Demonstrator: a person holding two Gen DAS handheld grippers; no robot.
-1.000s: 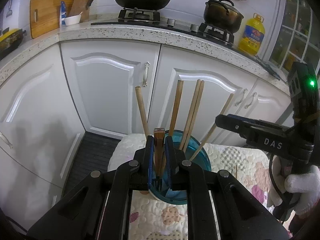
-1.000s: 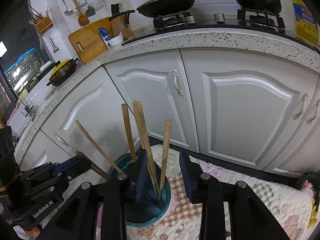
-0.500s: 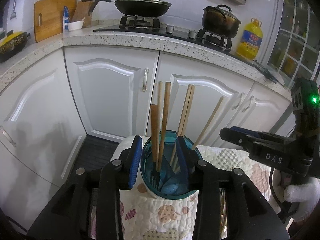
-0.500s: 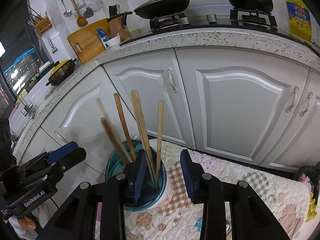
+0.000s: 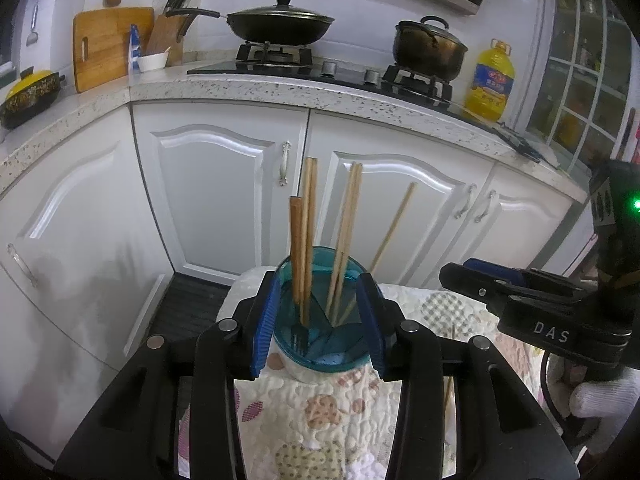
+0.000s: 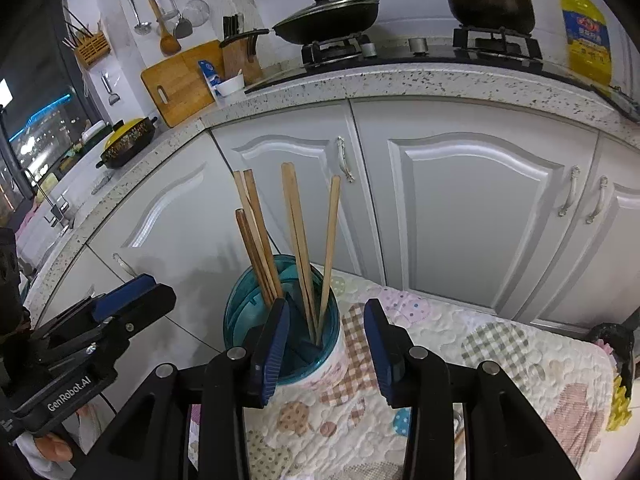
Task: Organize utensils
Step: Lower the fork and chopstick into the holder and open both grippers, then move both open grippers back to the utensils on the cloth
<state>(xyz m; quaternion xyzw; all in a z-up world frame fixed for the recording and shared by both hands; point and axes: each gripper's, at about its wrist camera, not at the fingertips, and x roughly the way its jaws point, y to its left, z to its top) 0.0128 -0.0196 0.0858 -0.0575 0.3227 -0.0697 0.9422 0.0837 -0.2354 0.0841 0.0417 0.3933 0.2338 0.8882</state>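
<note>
A blue holder [image 5: 320, 344] filled with upright chopsticks [image 5: 308, 236] and a wooden-handled fork [image 5: 297, 248] is seen standing on a quilted cloth [image 5: 320, 412], flanked by the released, empty left gripper [image 5: 318, 330] and right gripper [image 6: 326, 344]

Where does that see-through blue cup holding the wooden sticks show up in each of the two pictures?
Left wrist view: the blue cup stands low centre, between the open left tongs.
Right wrist view: the blue cup stands low, left of centre.
Shared landmark: the lidded black wok on the stove.
</note>
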